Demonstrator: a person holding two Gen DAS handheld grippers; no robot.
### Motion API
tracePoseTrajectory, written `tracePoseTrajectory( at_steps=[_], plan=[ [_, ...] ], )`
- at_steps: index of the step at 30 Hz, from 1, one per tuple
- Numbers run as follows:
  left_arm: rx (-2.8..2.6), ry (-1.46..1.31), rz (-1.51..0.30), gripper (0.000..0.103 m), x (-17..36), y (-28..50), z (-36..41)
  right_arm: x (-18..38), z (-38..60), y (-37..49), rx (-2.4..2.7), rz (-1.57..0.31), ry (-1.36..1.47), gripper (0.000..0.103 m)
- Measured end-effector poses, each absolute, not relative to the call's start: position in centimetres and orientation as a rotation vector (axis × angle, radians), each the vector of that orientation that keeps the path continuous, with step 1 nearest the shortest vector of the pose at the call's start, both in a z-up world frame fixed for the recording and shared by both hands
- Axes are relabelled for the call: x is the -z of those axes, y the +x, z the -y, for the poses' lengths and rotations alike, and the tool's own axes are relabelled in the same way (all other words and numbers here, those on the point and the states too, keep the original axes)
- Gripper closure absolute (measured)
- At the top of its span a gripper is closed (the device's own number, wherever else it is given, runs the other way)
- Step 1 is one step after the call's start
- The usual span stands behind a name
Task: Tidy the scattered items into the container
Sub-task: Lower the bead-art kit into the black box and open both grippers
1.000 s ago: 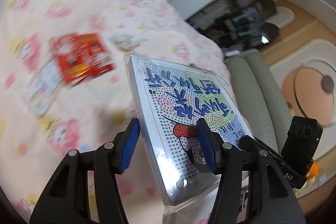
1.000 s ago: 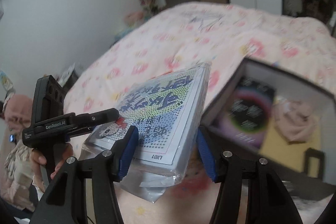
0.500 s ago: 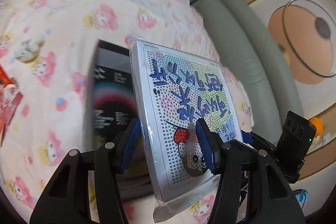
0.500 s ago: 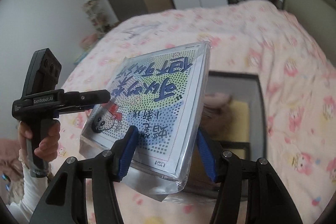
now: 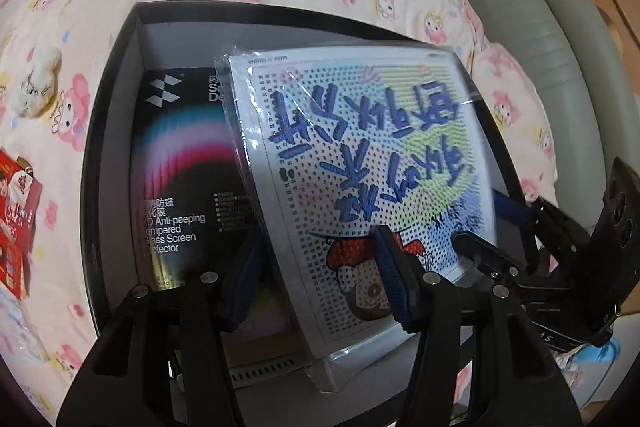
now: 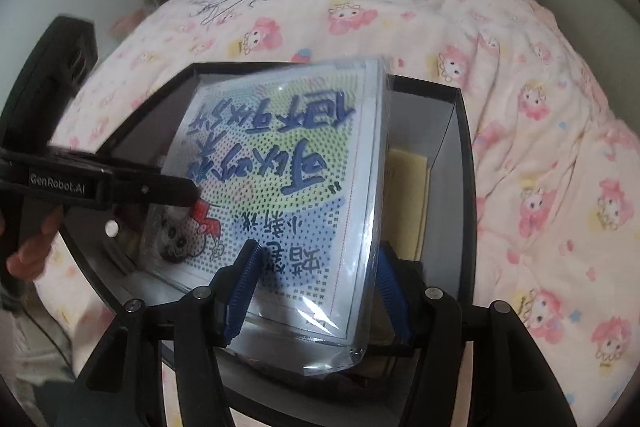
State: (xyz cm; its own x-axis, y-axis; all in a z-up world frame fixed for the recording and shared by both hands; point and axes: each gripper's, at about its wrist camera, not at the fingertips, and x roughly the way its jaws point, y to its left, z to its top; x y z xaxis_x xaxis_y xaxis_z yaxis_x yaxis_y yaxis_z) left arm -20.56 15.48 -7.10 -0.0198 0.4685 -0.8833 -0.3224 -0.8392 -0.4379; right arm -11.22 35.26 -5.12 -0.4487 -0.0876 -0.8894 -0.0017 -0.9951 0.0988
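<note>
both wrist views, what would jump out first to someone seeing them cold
The plastic-wrapped bead-art kit with blue lettering fills both views, held by both grippers over the black box. A screen protector box lies inside the box, which sits on a pink cartoon blanket.

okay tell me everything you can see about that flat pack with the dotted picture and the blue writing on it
The dotted-picture pack is a flat, square white board sealed in glossy clear plastic. Its face shows a dot grid with blue handwritten-style characters over green and blue patches and a cartoon figure with a red bow. Both claws clamp it, the left claw and the right claw each at a lower edge. It is tilted, one edge raised, over the open black box on the pink bedspread.
</note>
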Motion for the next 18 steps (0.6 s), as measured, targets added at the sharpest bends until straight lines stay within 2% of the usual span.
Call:
tracePoseTrajectory(
  at_steps=[5, 11, 13, 15, 18],
  plan=[
    [-1.942, -1.722, 0.140, 0.049, 6.8, -21.0, -15.7, 4.1, -35.0, -11.1, 2.559, 0.096, 1.598, 0.049],
    [-1.934, -1.747, 0.040, 0.050, 7.2, -21.5, -17.9, 3.7, -34.7, -12.8, 2.585, 0.070, 1.592, 0.049],
    [-1.882, -1.730, 0.104, 0.050, 7.0, -21.7, -18.2, 4.6, -34.7, -13.6, 2.540, 0.123, 1.621, 0.049],
    [-1.793, -1.721, 0.150, 0.052, 7.2, -21.4, -18.8, 5.4, -34.6, -13.9, 2.521, 0.152, 1.642, 0.051],
    [-1.852, -1.711, 0.081, 0.059, 6.9, -21.2, -19.4, 5.8, -34.2, -13.9, 2.533, 0.134, 1.643, 0.051]
  ],
)
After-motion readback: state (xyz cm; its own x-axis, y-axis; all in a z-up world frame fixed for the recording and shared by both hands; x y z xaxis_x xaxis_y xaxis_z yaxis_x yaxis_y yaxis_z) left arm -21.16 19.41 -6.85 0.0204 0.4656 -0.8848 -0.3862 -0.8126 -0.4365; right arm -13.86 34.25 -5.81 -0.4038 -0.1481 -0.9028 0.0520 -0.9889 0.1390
